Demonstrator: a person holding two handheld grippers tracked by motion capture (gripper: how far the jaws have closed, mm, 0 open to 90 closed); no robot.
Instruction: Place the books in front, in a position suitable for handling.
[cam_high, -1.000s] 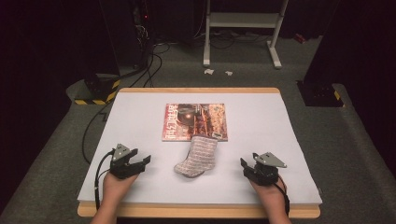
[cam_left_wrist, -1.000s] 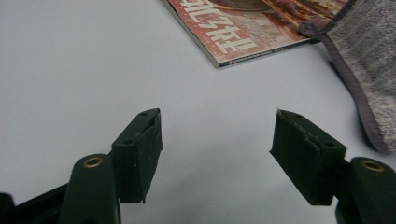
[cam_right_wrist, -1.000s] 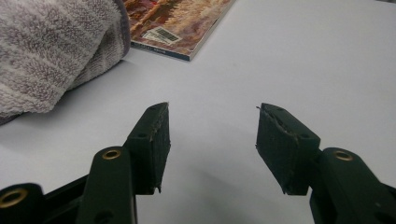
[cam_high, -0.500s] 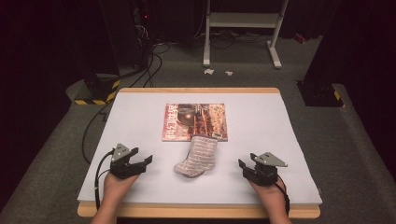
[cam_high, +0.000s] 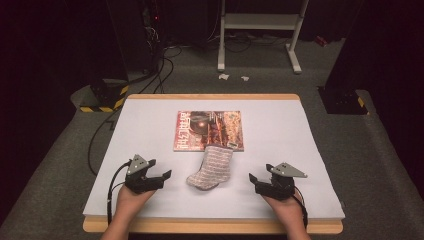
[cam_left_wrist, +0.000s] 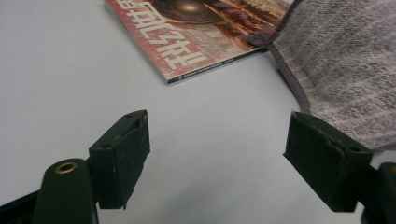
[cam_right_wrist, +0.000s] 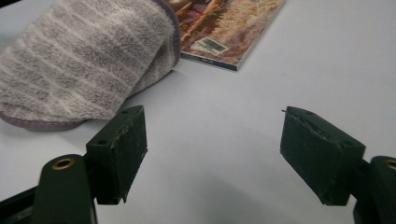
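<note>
Both grippers are resting on the surface (cam_high: 150, 130), flanking the grey sock (cam_high: 211, 167), whose cuff is overlapping the magazine (cam_high: 209, 130). The left gripper (cam_high: 162, 177) and right gripper (cam_high: 256, 180) have just been opening their jaws, nothing between them. This looks like the approach step; next, each probably needs to close in on the sock.

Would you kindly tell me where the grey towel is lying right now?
In the high view the grey towel lies folded on the table's near middle, its far end overlapping the magazine.

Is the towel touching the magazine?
Touching. In the high view the towel's far end lies over the magazine's near edge; the right gripper view shows the towel resting on the cover.
</note>
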